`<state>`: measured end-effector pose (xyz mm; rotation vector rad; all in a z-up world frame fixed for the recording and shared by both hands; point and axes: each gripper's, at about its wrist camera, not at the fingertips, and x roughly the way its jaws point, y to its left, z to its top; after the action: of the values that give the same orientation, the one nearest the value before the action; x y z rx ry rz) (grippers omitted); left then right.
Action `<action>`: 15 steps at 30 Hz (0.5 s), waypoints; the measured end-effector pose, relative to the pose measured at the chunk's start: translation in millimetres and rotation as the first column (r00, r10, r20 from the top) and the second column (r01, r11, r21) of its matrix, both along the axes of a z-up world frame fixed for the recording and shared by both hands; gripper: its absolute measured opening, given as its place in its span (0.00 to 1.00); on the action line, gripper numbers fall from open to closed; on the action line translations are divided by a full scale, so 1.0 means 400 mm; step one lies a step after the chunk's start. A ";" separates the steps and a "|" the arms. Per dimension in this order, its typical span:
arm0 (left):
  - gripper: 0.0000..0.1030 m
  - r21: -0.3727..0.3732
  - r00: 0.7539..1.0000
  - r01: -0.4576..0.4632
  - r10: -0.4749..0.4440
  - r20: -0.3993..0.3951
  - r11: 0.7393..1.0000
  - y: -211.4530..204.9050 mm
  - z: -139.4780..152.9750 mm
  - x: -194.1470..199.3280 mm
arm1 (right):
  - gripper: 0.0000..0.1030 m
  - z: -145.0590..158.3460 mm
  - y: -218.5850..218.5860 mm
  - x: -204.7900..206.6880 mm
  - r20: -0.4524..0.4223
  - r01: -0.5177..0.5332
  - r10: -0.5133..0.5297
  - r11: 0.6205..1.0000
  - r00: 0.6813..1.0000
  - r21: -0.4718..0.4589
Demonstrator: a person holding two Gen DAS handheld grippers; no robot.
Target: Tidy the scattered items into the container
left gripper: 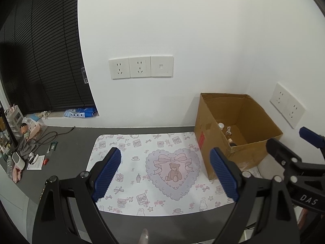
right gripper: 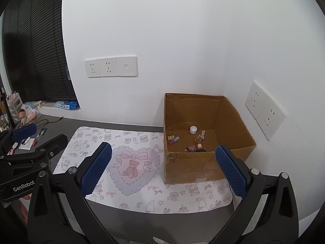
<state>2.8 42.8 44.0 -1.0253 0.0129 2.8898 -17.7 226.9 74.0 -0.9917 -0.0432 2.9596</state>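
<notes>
Right wrist view shows the right gripper [right gripper: 162,168] with jaws spread wide and holding nothing, above a white mat printed with a pink teddy-bear heart [right gripper: 134,166] on the dark grey worktop [right gripper: 121,223]. At centre right, the open brown cardboard box [right gripper: 189,166] holds a white round jar [right gripper: 193,129], a small cable [right gripper: 202,135] and other trinkets. Left wrist view shows the left gripper [left gripper: 172,174] equally released and empty.
</notes>
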 end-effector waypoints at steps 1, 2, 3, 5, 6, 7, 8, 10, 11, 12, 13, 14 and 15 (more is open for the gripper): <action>0.86 0.002 1.000 0.001 -0.001 -0.003 1.000 0.000 0.004 0.002 | 1.00 0.002 -0.001 0.001 -0.001 0.000 0.000 1.000 1.000 0.000; 0.86 0.002 1.000 0.001 -0.001 -0.007 1.000 0.000 0.007 0.004 | 1.00 0.005 -0.002 0.003 -0.004 0.000 0.000 1.000 1.000 0.000; 0.86 0.001 1.000 0.000 0.000 -0.010 1.000 0.000 0.009 0.006 | 1.00 0.008 -0.002 0.006 -0.007 -0.001 0.001 1.000 1.000 0.001; 0.86 -0.001 1.000 -0.002 0.002 -0.015 1.000 0.002 0.014 0.010 | 1.00 0.013 -0.003 0.009 -0.010 -0.005 0.005 1.000 1.000 0.001; 0.86 -0.001 1.000 -0.001 0.001 -0.017 1.000 0.003 0.016 0.011 | 1.00 0.015 -0.004 0.010 -0.012 -0.007 0.007 1.000 1.000 0.001; 0.86 -0.001 1.000 -0.001 0.001 -0.018 1.000 0.004 0.017 0.012 | 1.00 0.017 -0.004 0.011 -0.014 -0.009 0.009 1.000 1.000 0.000; 0.86 -0.001 1.000 -0.002 0.002 -0.019 1.000 0.004 0.017 0.012 | 1.00 0.019 -0.004 0.012 -0.015 -0.012 0.012 1.000 1.000 0.000; 0.86 -0.002 1.000 -0.004 0.004 -0.020 1.000 0.007 0.018 0.013 | 1.00 0.021 -0.005 0.013 -0.017 -0.015 0.015 1.000 1.000 0.002; 0.86 -0.004 1.000 -0.006 0.006 -0.021 1.000 0.008 0.019 0.012 | 1.00 0.021 -0.006 0.013 -0.018 -0.016 0.016 1.000 1.000 0.002; 0.86 -0.007 1.000 -0.008 0.008 -0.022 1.000 0.009 0.019 0.013 | 1.00 0.021 -0.005 0.012 -0.018 -0.017 0.017 1.000 1.000 0.000; 0.86 -0.008 1.000 -0.009 0.009 -0.021 1.000 0.010 0.019 0.013 | 1.00 0.020 -0.004 0.011 -0.016 -0.017 0.017 1.000 1.000 -0.001; 0.86 -0.009 1.000 -0.009 0.009 -0.020 1.000 0.012 0.018 0.013 | 1.00 0.020 -0.004 0.010 -0.015 -0.017 0.017 1.000 1.000 -0.001; 0.86 -0.010 1.000 -0.010 0.010 -0.019 1.000 0.013 0.018 0.011 | 1.00 0.019 -0.003 0.009 -0.015 -0.017 0.017 1.000 1.000 -0.001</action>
<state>7.4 48.2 51.2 -1.0024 0.0229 2.9113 -14.1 225.7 81.7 -0.9748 -0.0502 2.9824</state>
